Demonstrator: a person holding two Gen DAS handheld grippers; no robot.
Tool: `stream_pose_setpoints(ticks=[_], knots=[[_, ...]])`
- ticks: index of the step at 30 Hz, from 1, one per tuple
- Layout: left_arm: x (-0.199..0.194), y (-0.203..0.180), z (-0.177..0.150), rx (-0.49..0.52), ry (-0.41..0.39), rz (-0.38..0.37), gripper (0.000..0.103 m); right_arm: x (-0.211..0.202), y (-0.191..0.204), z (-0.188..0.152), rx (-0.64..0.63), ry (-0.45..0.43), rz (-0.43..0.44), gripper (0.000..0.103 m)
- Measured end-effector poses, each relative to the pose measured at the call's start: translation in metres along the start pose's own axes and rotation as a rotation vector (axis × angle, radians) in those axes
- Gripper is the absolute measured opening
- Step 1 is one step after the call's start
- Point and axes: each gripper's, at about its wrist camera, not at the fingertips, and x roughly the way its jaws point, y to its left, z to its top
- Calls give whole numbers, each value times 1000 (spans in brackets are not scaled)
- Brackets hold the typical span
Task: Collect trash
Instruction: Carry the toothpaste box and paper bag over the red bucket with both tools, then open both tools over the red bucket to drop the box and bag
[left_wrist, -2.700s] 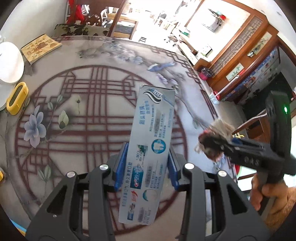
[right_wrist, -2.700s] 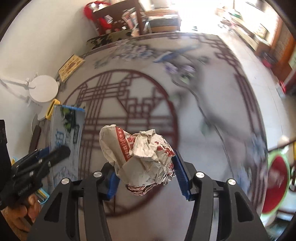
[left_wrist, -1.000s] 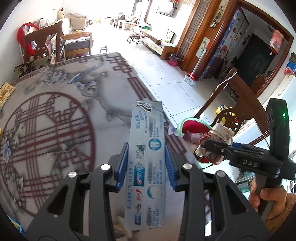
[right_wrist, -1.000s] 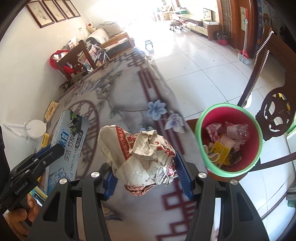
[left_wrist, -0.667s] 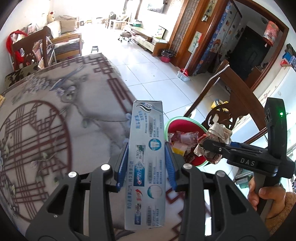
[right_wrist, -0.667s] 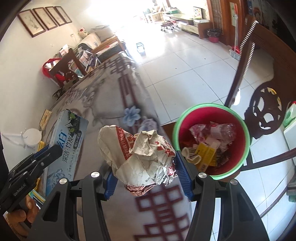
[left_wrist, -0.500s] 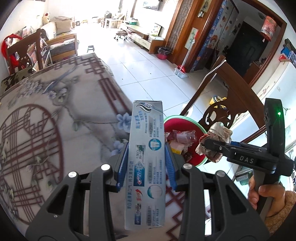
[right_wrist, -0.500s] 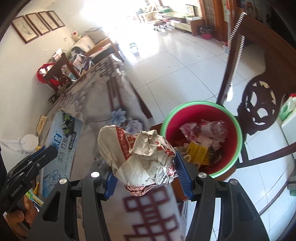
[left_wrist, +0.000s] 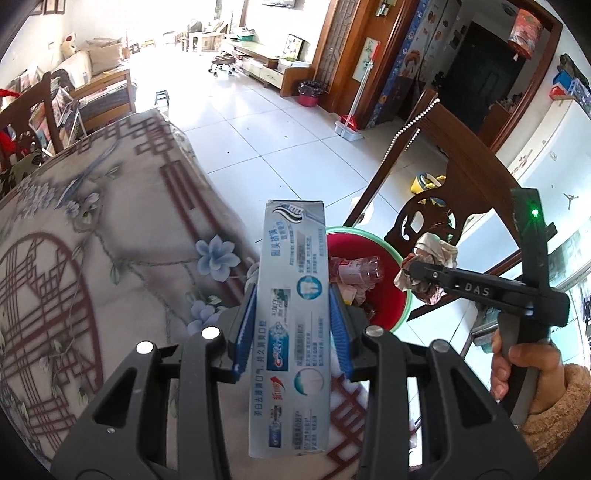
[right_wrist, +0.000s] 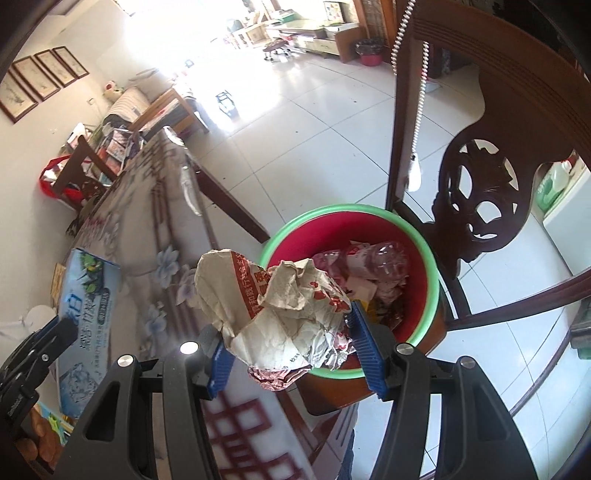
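My left gripper is shut on a long pale-blue toothpaste box, which stands up between its blue pads over the table's edge. The box also shows at the left of the right wrist view. My right gripper has a crumpled red-and-white paper wad between its pads; its jaws are opening, and the wad still touches both pads. The wad hangs just beside a red bin with a green rim, which is partly full of wrappers. In the left wrist view the right gripper carries the wad at the bin's rim.
The table with its flowered cloth ends just left of the bin. A dark carved wooden chair stands right behind the bin. A person's hand in a knitted sleeve holds the right gripper. White tiled floor lies beyond.
Both grippers have swung off the table top towards the bin, which now looks larger and nearer. The right pads stand slightly wider around the wad.
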Motion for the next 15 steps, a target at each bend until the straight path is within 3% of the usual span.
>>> stream_pose_setpoints(ticks=[15], knots=[[53, -39, 32, 101, 29, -49, 36, 19, -31, 14, 70, 21, -41, 64]])
